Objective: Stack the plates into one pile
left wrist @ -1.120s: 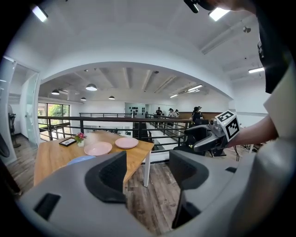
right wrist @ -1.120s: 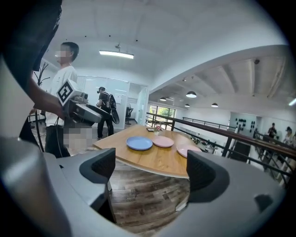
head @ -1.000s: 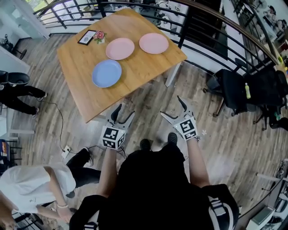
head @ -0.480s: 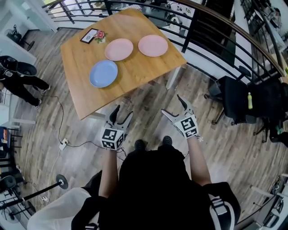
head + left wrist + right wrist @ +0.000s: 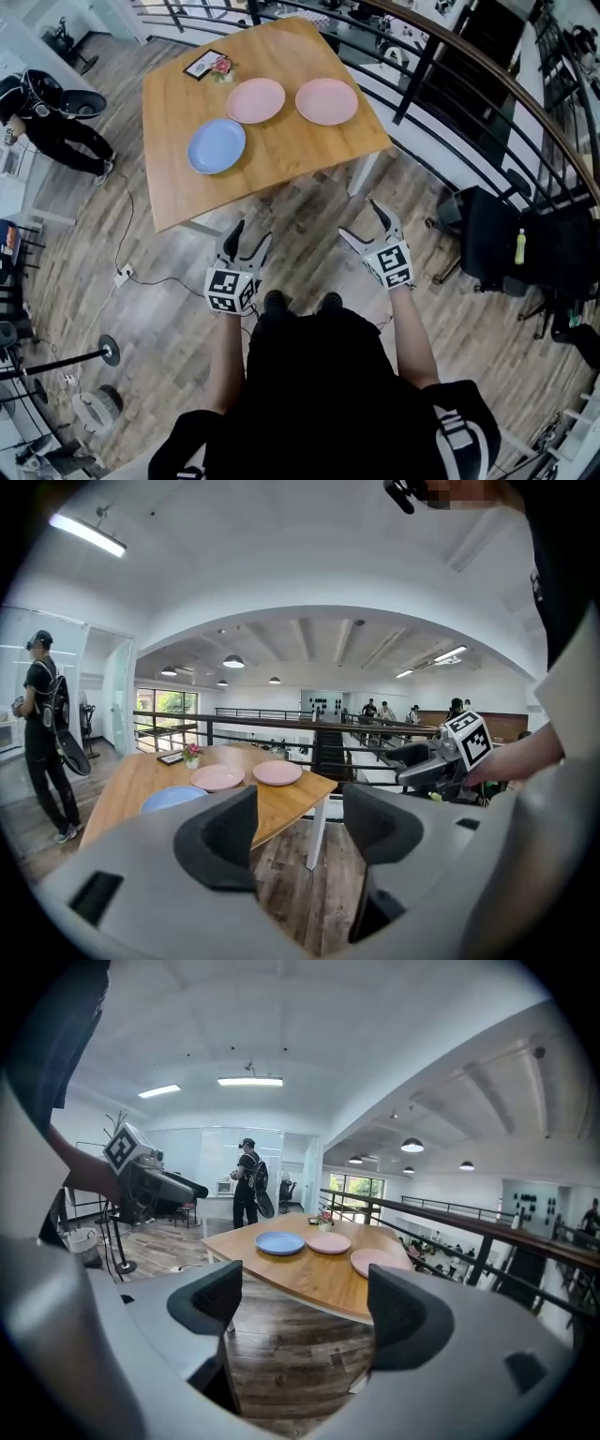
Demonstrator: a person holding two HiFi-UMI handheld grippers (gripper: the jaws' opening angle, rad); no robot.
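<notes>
Head view: wooden table (image 5: 281, 159) carrying three plates laid singly, none stacked. The blue plate (image 5: 217, 145) is nearest the person, a pink plate (image 5: 256, 100) lies just beyond it, and a second pink plate (image 5: 326, 101) lies beside that, all apart. Left gripper (image 5: 248, 236) and right gripper (image 5: 361, 220): both held over the floor short of the table's near edge, jaws spread wide, nothing between them. Step in hand, by judgement: the approach, no plate lifted yet; the next move calls for closing on the table and working a jaw under one thin rim, likely an awkward catch.
</notes>
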